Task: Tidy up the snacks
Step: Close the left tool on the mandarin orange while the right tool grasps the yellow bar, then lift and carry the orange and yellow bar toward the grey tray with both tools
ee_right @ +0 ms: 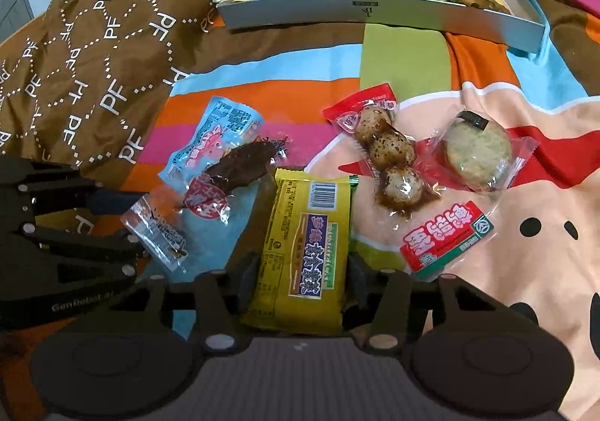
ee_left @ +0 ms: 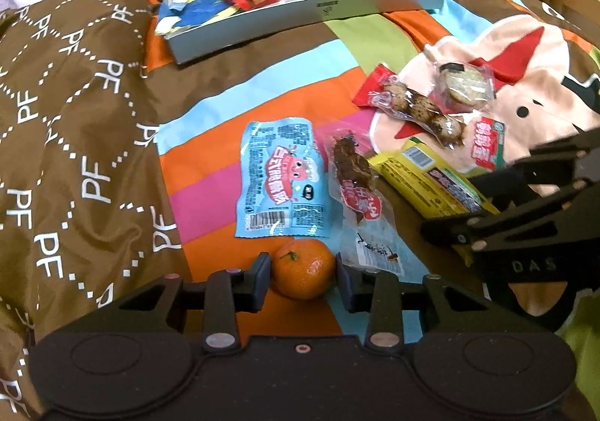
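Orange tangerine (ee_left: 303, 268) sits low in the left wrist view, centre frame, between the fingers of my left gripper (ee_left: 303, 280), whose pads touch its sides. My right gripper (ee_right: 298, 280) is closed on the yellow snack pack (ee_right: 305, 256) at lower centre of its view. Other wrapped snacks lie on the striped bedspread (ee_left: 210, 192). A grey tray (ee_right: 378, 14) sits along the top.
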The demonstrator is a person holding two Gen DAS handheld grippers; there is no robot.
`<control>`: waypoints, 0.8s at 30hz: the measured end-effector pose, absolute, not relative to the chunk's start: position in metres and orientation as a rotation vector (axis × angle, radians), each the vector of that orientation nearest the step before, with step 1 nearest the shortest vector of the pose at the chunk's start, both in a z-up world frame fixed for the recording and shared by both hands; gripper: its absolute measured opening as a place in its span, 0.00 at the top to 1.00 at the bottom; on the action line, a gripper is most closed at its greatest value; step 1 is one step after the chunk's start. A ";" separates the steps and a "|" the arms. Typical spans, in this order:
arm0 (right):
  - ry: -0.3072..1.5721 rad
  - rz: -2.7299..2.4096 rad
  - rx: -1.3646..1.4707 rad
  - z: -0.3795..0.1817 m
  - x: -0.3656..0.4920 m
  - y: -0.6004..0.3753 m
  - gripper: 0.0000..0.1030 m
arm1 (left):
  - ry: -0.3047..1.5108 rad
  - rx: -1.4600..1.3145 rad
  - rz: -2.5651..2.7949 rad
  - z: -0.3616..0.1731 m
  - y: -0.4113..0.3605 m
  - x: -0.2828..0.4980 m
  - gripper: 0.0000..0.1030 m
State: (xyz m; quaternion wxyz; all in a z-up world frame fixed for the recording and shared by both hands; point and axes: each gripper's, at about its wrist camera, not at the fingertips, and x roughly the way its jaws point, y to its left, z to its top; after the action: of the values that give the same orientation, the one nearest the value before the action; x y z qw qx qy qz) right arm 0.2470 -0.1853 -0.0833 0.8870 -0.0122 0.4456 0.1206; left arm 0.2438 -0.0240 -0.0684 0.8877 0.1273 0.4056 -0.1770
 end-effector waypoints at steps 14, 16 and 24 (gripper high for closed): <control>0.711 0.213 -0.499 -0.091 0.217 -0.139 0.48 | 0.703 0.178 -0.261 -0.054 -0.015 0.241 0.63; 0.663 0.210 -0.605 -0.095 0.211 -0.130 0.49 | 0.687 0.166 -0.252 -0.052 -0.013 0.240 0.63; 0.569 0.196 -0.818 -0.110 0.201 -0.109 0.50 | 0.636 0.145 -0.238 -0.045 -0.012 0.238 0.63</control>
State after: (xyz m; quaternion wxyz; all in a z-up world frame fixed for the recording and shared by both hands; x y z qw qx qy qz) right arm 0.2014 -0.1089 -0.1098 0.8738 -0.3917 0.2724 0.0938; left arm 0.2379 -0.0117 -0.0453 0.9403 0.0711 0.3118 -0.1165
